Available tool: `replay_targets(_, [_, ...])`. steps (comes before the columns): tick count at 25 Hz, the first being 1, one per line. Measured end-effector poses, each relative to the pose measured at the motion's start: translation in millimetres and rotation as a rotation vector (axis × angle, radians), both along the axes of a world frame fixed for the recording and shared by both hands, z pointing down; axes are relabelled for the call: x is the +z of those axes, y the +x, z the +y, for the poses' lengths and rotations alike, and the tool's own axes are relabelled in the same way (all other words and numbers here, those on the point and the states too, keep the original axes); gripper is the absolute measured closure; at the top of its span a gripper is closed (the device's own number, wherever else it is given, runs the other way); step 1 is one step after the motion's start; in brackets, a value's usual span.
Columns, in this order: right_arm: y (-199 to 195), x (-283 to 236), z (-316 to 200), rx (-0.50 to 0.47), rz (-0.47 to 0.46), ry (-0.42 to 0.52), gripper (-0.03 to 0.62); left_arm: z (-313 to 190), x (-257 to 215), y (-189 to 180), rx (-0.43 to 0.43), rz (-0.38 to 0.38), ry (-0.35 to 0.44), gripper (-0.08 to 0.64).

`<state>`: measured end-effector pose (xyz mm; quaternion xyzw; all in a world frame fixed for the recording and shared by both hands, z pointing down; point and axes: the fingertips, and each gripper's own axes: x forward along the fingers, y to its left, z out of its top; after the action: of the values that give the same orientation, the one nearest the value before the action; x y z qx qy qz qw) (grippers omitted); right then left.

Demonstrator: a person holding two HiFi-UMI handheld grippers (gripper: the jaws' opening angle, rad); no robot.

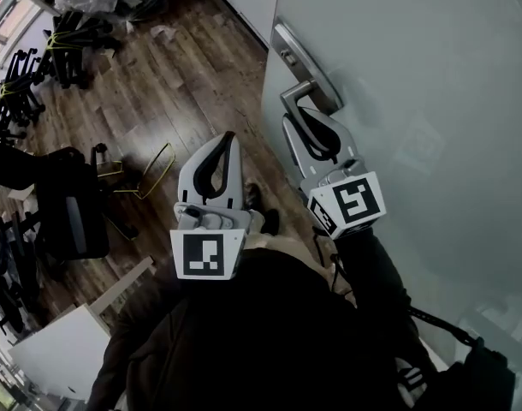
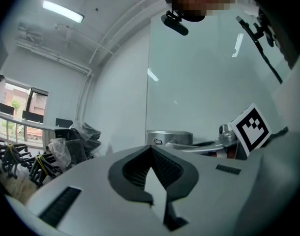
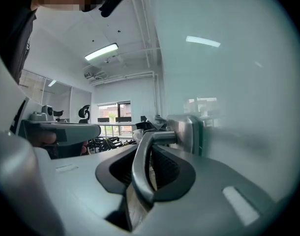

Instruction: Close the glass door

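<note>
The glass door [image 1: 415, 101] stands at the person's two o'clock, its metal lever handle [image 1: 302, 92] clamped in the right gripper [image 1: 305, 120] fingers, while the left gripper [image 1: 229, 139], at eleven o'clock, hangs empty, fingers together.

The left gripper [image 1: 228, 141] and the right gripper [image 1: 297, 120] share one build. Each has a light grey plastic body with curved jaws lined in ribbed black rubber, and short dark slots [image 2: 61, 205] are set into the shell. The left carries a white cube with black square markers [image 1: 207, 256], and the right carries a matching marker cube [image 1: 353, 201]. The person wears a dark jacket [image 1: 269, 332] with a long dark sleeve [image 1: 376, 268]. A thin black cable [image 1: 441, 325] lies beside that sleeve.
</note>
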<state>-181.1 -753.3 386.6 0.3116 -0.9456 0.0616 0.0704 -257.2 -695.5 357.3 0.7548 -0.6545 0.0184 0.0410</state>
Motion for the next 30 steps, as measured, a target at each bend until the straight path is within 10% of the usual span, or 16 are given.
replay_targets(12, [-56.2,-2.6,105.5,-0.13,0.013,0.002,0.525,151.5,-6.8,-35.9,-0.215,-0.003,0.007,0.563])
replay_targets(30, [-120.3,-1.5,234.2,-0.317,0.019,-0.003,0.526,264.9,-12.2,-95.8,-0.316,-0.004,0.022,0.563])
